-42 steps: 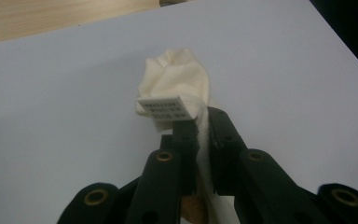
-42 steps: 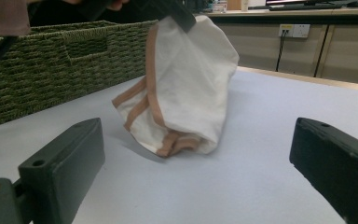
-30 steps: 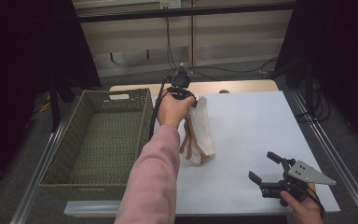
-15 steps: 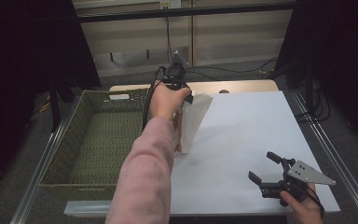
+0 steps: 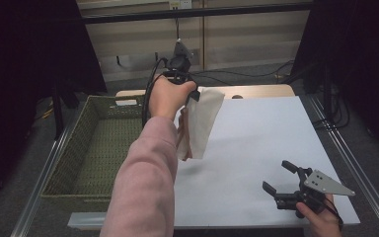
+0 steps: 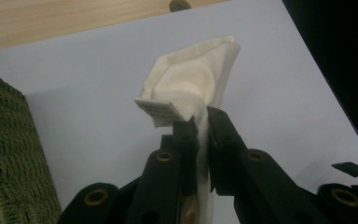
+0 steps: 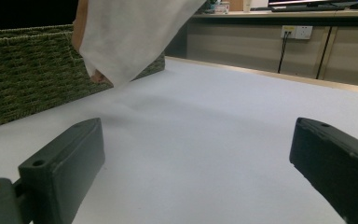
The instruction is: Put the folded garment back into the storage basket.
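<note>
The left gripper (image 5: 190,96) pinches a cream cloth (image 5: 201,123), hanging clear above the worktop (image 5: 266,133) just beside the woven basket (image 5: 79,148); likely bound there, not yet dropped; the right gripper (image 5: 282,178) rests spread, holding nothing

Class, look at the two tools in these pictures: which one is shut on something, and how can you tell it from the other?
The left tool, raised above the table, is shut on the cream cloth; the right tool sits open and empty.
</note>
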Motion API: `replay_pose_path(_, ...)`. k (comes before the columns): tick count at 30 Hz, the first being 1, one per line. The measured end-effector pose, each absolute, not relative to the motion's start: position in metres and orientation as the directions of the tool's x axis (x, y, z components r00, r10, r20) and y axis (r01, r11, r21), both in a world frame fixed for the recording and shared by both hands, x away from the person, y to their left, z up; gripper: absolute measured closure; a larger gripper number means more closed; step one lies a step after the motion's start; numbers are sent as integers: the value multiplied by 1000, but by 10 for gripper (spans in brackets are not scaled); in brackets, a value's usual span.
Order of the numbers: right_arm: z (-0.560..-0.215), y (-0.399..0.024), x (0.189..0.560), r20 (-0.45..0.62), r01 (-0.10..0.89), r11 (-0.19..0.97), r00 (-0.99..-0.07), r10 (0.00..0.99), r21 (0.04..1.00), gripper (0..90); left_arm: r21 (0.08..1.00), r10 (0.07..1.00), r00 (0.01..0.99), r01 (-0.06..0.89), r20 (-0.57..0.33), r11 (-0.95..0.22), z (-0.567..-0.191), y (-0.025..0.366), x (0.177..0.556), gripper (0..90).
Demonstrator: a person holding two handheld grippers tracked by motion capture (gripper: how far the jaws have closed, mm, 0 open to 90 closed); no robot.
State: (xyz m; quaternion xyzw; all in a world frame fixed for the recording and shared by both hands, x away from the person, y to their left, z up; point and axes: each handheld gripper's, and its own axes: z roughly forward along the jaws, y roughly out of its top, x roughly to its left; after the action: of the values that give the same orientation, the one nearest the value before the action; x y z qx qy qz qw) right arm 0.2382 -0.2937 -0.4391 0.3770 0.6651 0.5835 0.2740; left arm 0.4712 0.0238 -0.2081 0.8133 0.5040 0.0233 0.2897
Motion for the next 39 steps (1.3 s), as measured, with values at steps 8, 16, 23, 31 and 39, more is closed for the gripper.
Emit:
replay_pose_path(8,-439,-293,238,83,185,28,-566,820,982,27,506,838,495,797,-231,-331,-185,32,467,835)
replay_pose_path(16,-438,-292,237,98,193,17,-567,818,981,27,522,834,502,787,-231,-329,-166,39,465,836)
replay_pose_path(23,-438,-293,237,87,195,29,-562,822,980,27,528,851,466,799,-242,-288,-150,42,460,836)
replay_pose_path(31,-438,-292,237,93,200,25,-560,823,979,27,544,856,465,789,-225,-286,-136,48,458,836)
replay_pose_path(39,-438,-292,237,96,200,23,-563,821,980,27,550,859,467,783,-210,-291,-124,55,457,836)
